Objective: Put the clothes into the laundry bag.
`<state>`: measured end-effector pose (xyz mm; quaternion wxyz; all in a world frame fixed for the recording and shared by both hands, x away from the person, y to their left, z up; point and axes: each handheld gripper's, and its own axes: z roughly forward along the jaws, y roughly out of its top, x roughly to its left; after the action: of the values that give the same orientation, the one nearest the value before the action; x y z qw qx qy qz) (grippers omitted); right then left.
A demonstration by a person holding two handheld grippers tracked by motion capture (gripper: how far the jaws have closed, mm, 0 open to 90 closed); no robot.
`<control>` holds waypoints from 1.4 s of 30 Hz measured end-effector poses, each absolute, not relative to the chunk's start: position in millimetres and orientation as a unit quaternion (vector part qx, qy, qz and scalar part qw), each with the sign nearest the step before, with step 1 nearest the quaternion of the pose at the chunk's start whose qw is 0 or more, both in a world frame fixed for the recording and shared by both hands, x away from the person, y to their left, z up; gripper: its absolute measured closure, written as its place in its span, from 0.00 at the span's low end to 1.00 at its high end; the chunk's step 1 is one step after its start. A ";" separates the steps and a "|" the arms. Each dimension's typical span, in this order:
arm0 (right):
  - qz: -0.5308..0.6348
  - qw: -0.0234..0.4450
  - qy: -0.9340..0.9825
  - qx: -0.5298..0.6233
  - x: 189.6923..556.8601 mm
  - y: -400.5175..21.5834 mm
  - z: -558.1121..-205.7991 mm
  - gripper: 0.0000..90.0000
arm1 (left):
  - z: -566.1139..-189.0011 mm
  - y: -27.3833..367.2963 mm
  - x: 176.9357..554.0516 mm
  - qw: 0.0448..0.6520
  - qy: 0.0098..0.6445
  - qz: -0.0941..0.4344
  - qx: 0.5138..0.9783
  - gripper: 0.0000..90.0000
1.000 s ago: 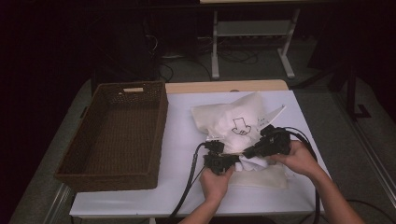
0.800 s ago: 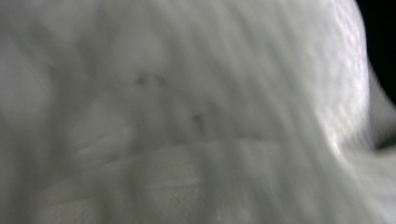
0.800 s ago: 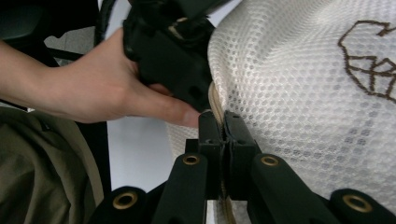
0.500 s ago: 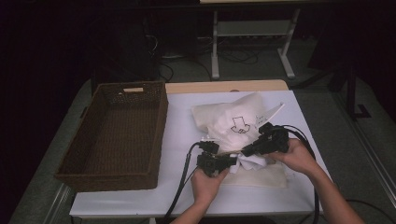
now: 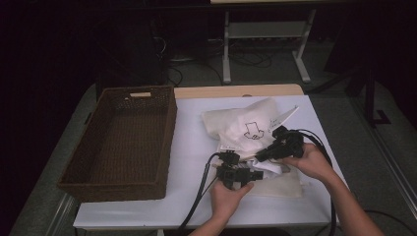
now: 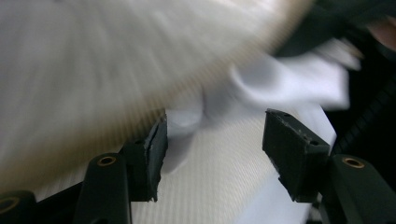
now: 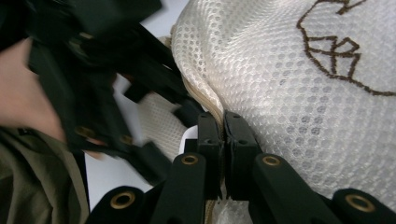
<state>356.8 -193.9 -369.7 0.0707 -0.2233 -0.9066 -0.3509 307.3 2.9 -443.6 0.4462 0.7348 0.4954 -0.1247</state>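
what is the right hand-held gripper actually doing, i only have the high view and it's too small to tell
observer: in the right gripper view, the right hand-held gripper has its jaws shut on the edge seam of the cream mesh bag.
operator: ok and the left one, open or shut
observer: the left hand-held gripper is open. Its jaws have just been opening, and the white cloth lies between them unpinched.
operator: what's the mark on the bag
observer: close up, the mark is an outline stitched in brown thread on honeycomb mesh.
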 end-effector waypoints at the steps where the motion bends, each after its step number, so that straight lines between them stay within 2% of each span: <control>1: -0.349 0.068 -0.907 -0.225 357.3 -193.8 -369.9 0.95 | -446.8 0.1 311.5 0.452 0.509 -0.129 0.721 0.43; 2: -0.350 0.067 -0.907 -0.226 357.6 -193.8 -369.8 0.95 | -447.8 -2.1 314.2 0.456 0.514 -0.123 0.716 0.47; 6: -0.354 0.066 -0.905 -0.228 358.6 -195.9 -369.3 0.96 | -445.9 -5.6 322.2 0.488 0.516 -0.107 0.696 0.81; 7: -0.355 0.067 -0.904 -0.228 358.5 -196.3 -368.7 0.96 | -444.7 -5.8 324.1 0.490 0.516 -0.096 0.696 0.86; 10: -0.362 0.065 -0.903 -0.222 355.1 -195.7 -363.4 0.96 | -443.0 -5.0 329.6 0.493 0.524 -0.088 0.689 0.89; 13: -0.383 0.083 -0.898 -0.200 349.1 -194.4 -355.7 0.97 | -439.6 0.3 334.3 0.502 0.532 -0.064 0.679 0.91; 19: -0.373 0.087 -0.898 -0.216 354.3 -195.1 -359.2 0.96 | -439.7 5.9 334.4 0.498 0.528 -0.042 0.686 0.91; 24: -0.380 0.067 -0.897 -0.216 349.7 -198.2 -359.8 0.90 | -439.7 8.0 333.0 0.493 0.518 -0.050 0.697 0.91; 26: -0.384 0.054 -0.898 -0.207 344.6 -199.4 -356.8 0.91 | -438.2 7.5 330.7 0.491 0.510 -0.053 0.704 0.90; 28: -0.377 0.046 -0.902 -0.204 343.1 -200.6 -356.4 0.93 | -436.5 6.7 325.3 0.485 0.501 -0.063 0.714 0.82; 31: -0.370 0.044 -0.904 -0.211 344.7 -200.4 -359.1 0.93 | -435.1 6.7 310.6 0.471 0.486 -0.077 0.732 0.61; 33: -0.368 0.042 -0.904 -0.214 345.5 -199.5 -359.7 0.93 | -435.0 8.9 300.5 0.474 0.483 -0.081 0.732 0.55; 38: -0.365 0.036 -0.902 -0.227 348.1 -199.9 -361.9 0.93 | -434.1 3.5 300.9 0.490 0.502 -0.108 0.704 0.51; 42: -0.370 0.034 -0.898 -0.235 348.2 -200.8 -361.8 0.94 | -436.6 -8.4 316.4 0.496 0.523 -0.114 0.684 0.53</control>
<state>348.2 -200.8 -361.8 0.0336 -0.2352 -0.8983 -0.3696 316.4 -8.4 -436.6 0.4961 0.6836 0.5229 -0.1145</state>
